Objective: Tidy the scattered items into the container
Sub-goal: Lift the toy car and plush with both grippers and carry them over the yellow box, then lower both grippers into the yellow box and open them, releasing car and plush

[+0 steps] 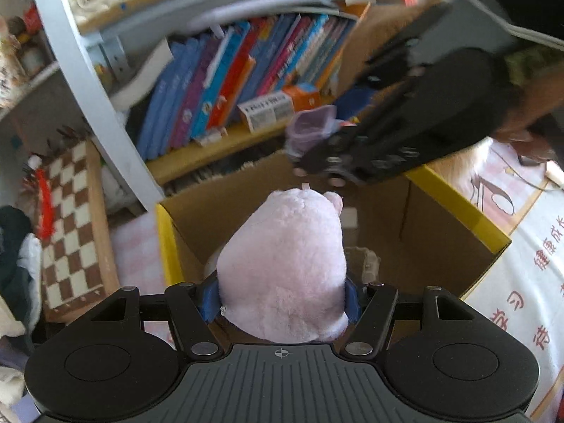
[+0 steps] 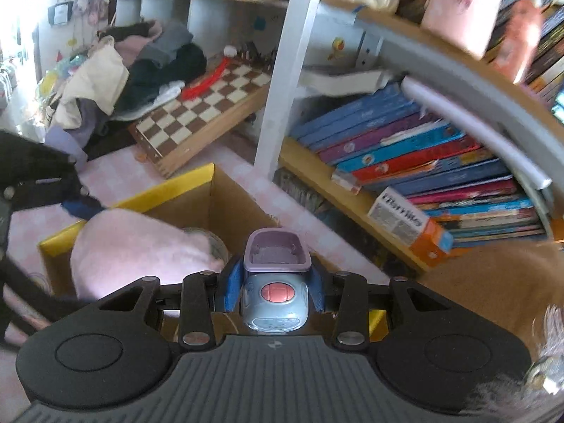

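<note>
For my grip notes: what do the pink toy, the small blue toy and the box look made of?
Pink toy: soft fleecy plush, matte pile. Blue toy: likely hard plastic, glossy highlights, lilac tray on top. Box: brown corrugated cardboard, matte, with yellow rim.

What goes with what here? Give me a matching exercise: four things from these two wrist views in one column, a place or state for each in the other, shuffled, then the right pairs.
Things:
1. pink plush toy
2. blue-and-lilac toy
3. cardboard box
4. chessboard

Places or states:
A. lies tilted against the pile of clothes
B. open, with yellow-edged flaps, below both grippers
C. held in the left gripper
D. held in the right gripper

Pairs: 1-C, 2-D, 3-B, 4-A
</note>
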Available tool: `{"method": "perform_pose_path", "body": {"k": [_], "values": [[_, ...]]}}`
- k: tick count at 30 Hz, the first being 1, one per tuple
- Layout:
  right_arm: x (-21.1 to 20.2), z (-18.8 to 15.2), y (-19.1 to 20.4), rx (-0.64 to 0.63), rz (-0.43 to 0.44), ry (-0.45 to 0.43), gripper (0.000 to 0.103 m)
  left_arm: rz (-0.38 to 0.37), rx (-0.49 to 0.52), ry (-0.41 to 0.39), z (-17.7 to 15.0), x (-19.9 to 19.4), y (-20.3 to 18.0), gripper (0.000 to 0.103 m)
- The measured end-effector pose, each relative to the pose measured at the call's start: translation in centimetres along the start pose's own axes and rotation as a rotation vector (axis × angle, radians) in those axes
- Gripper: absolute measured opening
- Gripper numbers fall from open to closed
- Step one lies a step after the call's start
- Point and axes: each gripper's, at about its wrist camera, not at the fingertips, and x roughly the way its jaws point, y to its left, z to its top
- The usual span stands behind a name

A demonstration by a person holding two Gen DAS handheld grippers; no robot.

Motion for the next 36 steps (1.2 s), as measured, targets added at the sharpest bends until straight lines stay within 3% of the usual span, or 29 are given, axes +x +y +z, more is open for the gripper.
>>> {"method": "perform_pose_path", "body": {"k": [9, 16, 36], "values": [[6.6, 1.2, -1.7, 0.157, 0.164, 0.144, 0.037, -0.124, -0.008, 0.152, 0.3, 3.1, 0.9, 0.065], [10.1, 1.0, -1.3, 0.175, 0.178, 0.224, 0.037, -0.189, -0.006, 0.228, 0.2, 5.1, 0.8, 0.065], [11.7, 0.8, -1.3, 0.14, 0.123, 0.245, 0.037, -0.194, 0.03, 0.229, 0.9, 6.1, 0.7, 0.077]]}}
